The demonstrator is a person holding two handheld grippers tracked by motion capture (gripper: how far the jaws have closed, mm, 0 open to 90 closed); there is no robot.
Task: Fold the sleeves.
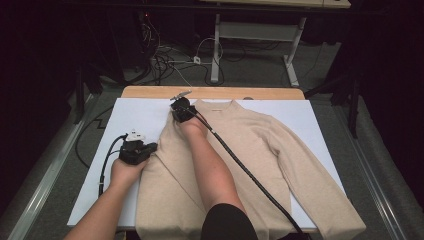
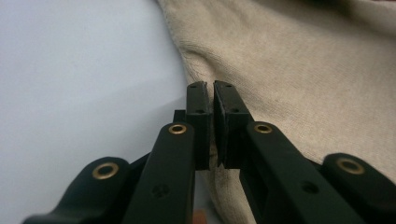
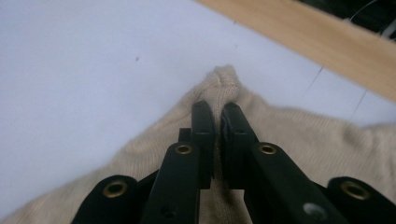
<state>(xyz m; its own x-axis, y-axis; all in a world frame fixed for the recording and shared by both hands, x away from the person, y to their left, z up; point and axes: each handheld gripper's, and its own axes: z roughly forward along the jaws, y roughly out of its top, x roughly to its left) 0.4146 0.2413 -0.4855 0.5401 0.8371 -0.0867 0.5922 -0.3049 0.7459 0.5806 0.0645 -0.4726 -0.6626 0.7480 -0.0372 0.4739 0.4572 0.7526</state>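
A beige sweater [image 1: 240,150] lies flat on a white sheet [image 1: 135,112], its collar toward the far edge and one sleeve stretched out to the right. My left gripper [image 1: 151,147] is at the sweater's left side edge. In the left gripper view its jaws [image 2: 213,109] are shut with the knit edge [image 2: 303,70] pinched between the pads. My right gripper [image 1: 178,107] reaches across to the far left shoulder, beside the collar. Its jaws [image 3: 217,123] are shut on a raised pinch of the shoulder corner [image 3: 223,79].
The sheet covers a wooden table whose far edge [image 1: 215,92] shows beyond the collar and in the right gripper view [image 3: 317,32]. The right gripper's black cable [image 1: 250,175] trails over the sweater's body. Loose cables [image 1: 170,62] and a desk frame [image 1: 292,65] stand on the floor behind.
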